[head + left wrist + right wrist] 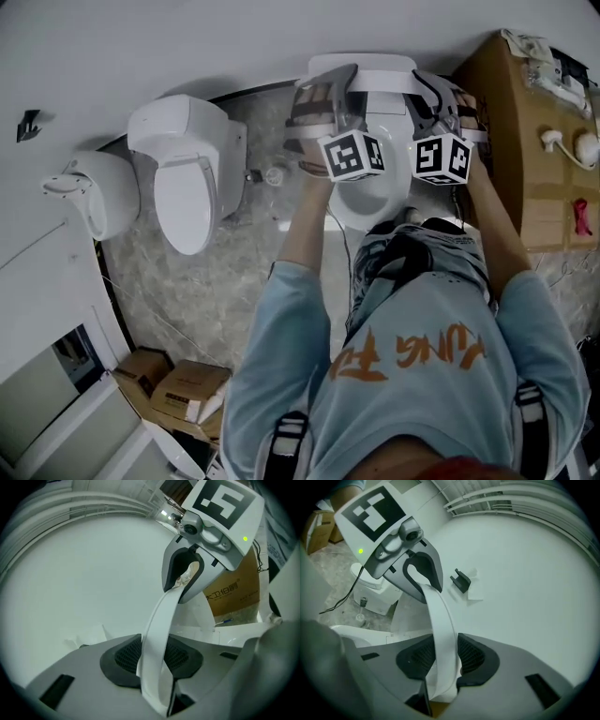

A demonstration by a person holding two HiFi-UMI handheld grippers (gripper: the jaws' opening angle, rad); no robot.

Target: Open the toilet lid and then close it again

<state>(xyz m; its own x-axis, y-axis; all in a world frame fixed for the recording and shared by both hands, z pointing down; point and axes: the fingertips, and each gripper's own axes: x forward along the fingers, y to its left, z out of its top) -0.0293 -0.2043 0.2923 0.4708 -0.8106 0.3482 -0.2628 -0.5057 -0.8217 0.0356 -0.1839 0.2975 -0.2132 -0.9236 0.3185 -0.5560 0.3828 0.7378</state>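
Observation:
The white toilet lid (367,81) stands raised over the open bowl (373,195), straight ahead of me by the wall. My left gripper (323,92) holds its left edge and my right gripper (434,96) its right edge. In the left gripper view the lid's thin white rim (160,630) runs up between the dark pads of the left gripper (157,662), and the right gripper (186,576) clamps the same rim further along. The right gripper view mirrors this: the rim (440,625) lies between the pads of the right gripper (440,662), with the left gripper (421,573) beyond.
A second white toilet (187,178) and another white fixture (92,192) stand to the left on the marble floor. Cardboard boxes (178,389) lie at the lower left, and a large brown box (525,141) is close on the right. A small black hook (461,581) hangs on the wall.

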